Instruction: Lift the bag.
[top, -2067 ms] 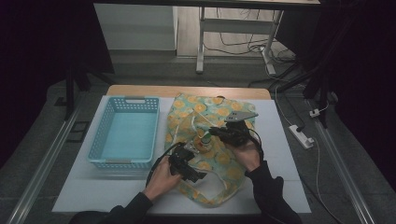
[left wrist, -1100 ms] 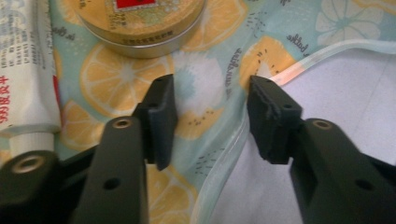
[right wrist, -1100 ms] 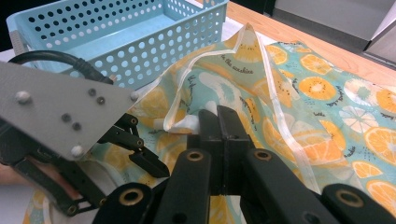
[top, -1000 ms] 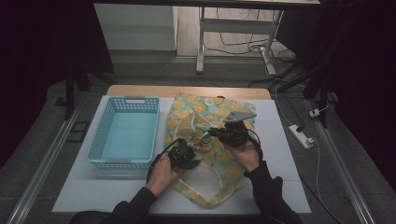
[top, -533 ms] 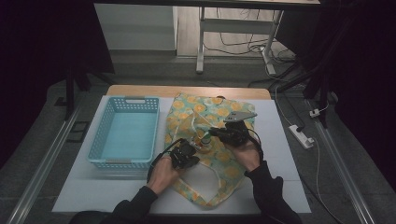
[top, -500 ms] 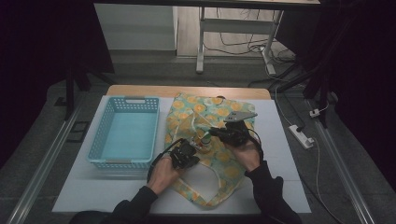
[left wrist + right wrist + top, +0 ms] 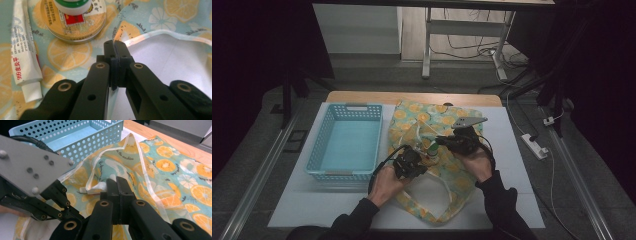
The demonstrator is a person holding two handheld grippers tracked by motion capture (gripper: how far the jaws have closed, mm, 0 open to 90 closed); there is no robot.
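Note:
A tote bag (image 7: 432, 115) printed with orange slices lies flat on the white table. My left gripper (image 7: 422, 159) is at its opening, jaws shut on the bag's rim (image 7: 140, 40), with the white inside to their right. In the left gripper view my left gripper (image 7: 116, 48) points at a round gold tin (image 7: 75, 30) with a green-capped bottle (image 7: 72, 5) standing on it, and a white tube (image 7: 23, 50) lies beside them on the fabric. My right gripper (image 7: 441, 142) (image 7: 116, 182) is shut on a raised fold of the bag (image 7: 170, 165), next to a white strap (image 7: 147, 172).
A light blue perforated basket (image 7: 344, 142) (image 7: 75, 132) stands left of the bag, with nothing in it. A power strip (image 7: 534, 145) lies on the floor off the table's right edge. White tabletop (image 7: 507, 130) shows on the bag's right side and in front of the basket.
My left hand has shifted a little forward to the bag's opening. The right hand and the raised fold are where they were.

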